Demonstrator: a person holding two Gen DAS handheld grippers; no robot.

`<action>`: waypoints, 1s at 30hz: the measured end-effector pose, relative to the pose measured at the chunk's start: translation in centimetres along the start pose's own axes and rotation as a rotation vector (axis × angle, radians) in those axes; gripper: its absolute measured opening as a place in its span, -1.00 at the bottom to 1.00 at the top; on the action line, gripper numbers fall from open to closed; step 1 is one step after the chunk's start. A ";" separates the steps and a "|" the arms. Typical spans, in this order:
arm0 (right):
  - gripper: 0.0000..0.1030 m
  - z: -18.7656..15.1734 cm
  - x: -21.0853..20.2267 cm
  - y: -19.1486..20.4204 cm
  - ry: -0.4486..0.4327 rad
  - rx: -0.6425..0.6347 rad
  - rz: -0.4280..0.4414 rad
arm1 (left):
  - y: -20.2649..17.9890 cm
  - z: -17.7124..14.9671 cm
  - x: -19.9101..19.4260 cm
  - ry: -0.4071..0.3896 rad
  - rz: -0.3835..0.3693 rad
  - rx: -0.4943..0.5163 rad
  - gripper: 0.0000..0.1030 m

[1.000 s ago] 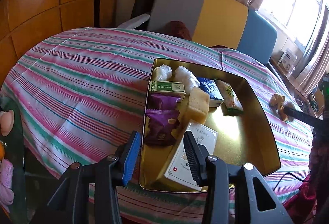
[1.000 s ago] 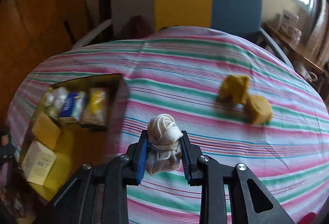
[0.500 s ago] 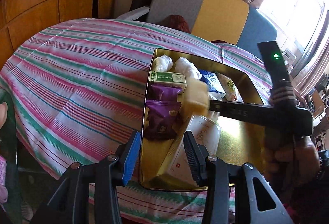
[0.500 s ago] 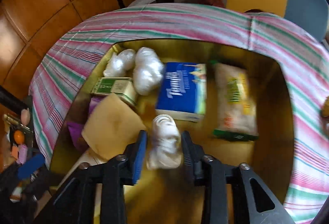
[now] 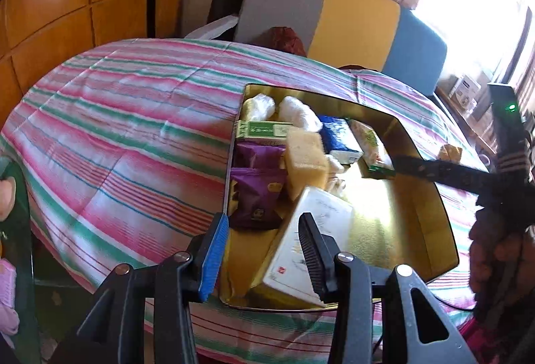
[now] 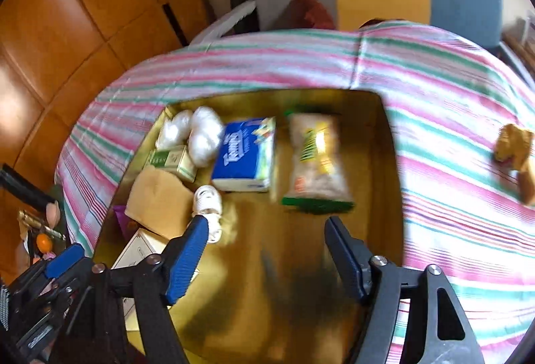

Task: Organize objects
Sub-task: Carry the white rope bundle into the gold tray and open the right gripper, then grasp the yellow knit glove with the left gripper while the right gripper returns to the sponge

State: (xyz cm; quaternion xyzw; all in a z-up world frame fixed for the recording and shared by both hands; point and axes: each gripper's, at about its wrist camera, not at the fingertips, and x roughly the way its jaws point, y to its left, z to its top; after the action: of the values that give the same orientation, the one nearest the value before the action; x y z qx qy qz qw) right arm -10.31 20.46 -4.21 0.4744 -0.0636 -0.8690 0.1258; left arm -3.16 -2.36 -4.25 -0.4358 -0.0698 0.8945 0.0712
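Half a second earlier the right gripper (image 6: 264,230) clamped the white rope bundle (image 6: 209,208); now its fingers stood spread, the bundle lying in the gold tray (image 6: 389,143) against the yellow sponge (image 6: 158,202). Pulling back, the left finger, just beside the bundle, might snag it. Left gripper (image 5: 262,245) hung open and empty over the tray's near edge.

A striped tablecloth (image 5: 127,130) carries a gold tray (image 5: 431,230) and sponges (image 6: 515,156).

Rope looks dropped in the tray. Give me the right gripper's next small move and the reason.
Probably lift the right gripper clear and swing toward the yellow pieces on the cloth: its jaws are wide open, and the rope bundle lies in the gold tray.
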 end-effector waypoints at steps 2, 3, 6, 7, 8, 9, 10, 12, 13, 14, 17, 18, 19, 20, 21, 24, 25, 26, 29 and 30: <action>0.48 -0.2 -1.7 -0.9 -0.032 0.012 -0.009 | -0.9 0.1 -0.4 -0.011 -0.001 0.029 -0.15; 0.51 -0.2 -2.5 -1.4 -0.047 0.016 -0.017 | -1.1 0.1 -0.6 -0.016 -0.002 0.040 -0.15; 0.53 -0.4 -4.4 -3.2 -0.084 0.034 -0.049 | -2.4 0.3 -1.1 -0.027 -0.010 0.075 -0.15; 0.53 -0.5 -4.9 -3.9 -0.092 0.043 -0.059 | -2.8 0.4 -1.2 -0.031 -0.012 0.085 -0.15; 0.54 -0.5 -5.3 -4.6 -0.098 0.049 -0.070 | -3.3 0.4 -1.3 -0.034 -0.016 0.096 -0.15; 0.55 -0.6 -5.8 -5.4 -0.102 0.058 -0.086 | -3.8 0.5 -1.4 -0.036 -0.020 0.109 -0.15; 0.55 -0.7 -6.1 -6.2 -0.104 0.067 -0.100 | -4.3 0.6 -1.5 -0.037 -0.023 0.120 -0.15; 0.55 -1.0 -6.7 -8.0 -0.106 0.091 -0.128 | -5.3 0.7 -1.6 -0.037 -0.030 0.146 -0.15; 0.55 -1.0 -7.1 -9.0 -0.107 0.104 -0.142 | -5.7 0.7 -1.6 -0.037 -0.032 0.156 -0.15; 0.55 -1.2 -7.4 -10.1 -0.108 0.116 -0.158 | -6.3 0.8 -1.5 -0.036 -0.036 0.169 -0.15; 0.55 -1.5 -8.4 -13.3 -0.115 0.156 -0.203 | -7.5 0.7 -1.4 -0.029 -0.042 0.196 -0.15; 0.55 -1.5 -8.8 -14.4 -0.119 0.168 -0.220 | -8.1 0.8 -1.3 -0.028 -0.044 0.208 -0.15; 0.55 -1.5 -9.0 -15.4 -0.123 0.178 -0.238 | -8.4 0.8 -1.2 -0.027 -0.046 0.218 -0.15; 0.56 -1.5 -9.2 -16.6 -0.127 0.189 -0.258 | -9.0 0.8 -1.2 -0.026 -0.049 0.230 -0.15; 0.58 -1.5 -9.4 -17.7 -0.130 0.201 -0.278 | -9.6 0.8 -1.2 -0.025 -0.051 0.244 -0.15; 0.59 -1.5 -9.7 -21.8 -0.138 0.249 -0.367 | -11.2 1.0 -1.0 -0.022 -0.064 0.280 -0.15; 0.59 -1.5 -9.7 -23.0 -0.142 0.264 -0.396 | -11.8 1.1 -0.9 -0.019 -0.066 0.290 -0.15; 0.59 -1.8 -9.7 -24.4 -0.146 0.281 -0.426 | -12.3 1.2 -0.7 -0.018 -0.067 0.300 -0.15; 0.59 -3.3 -9.6 -28.2 -0.152 0.393 -0.494 | -13.9 1.4 -0.2 -0.011 -0.076 0.331 -0.15; 0.59 -3.9 -9.4 -29.5 -0.135 0.456 -0.507 | -14.7 1.6 0.1 -0.005 -0.082 0.343 -0.15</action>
State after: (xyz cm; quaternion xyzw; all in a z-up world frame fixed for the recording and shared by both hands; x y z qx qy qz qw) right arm -6.77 51.43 -5.52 0.4323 -0.1447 -0.8655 -0.2077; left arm -3.48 12.00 -0.64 -0.4116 0.0661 0.8908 0.1808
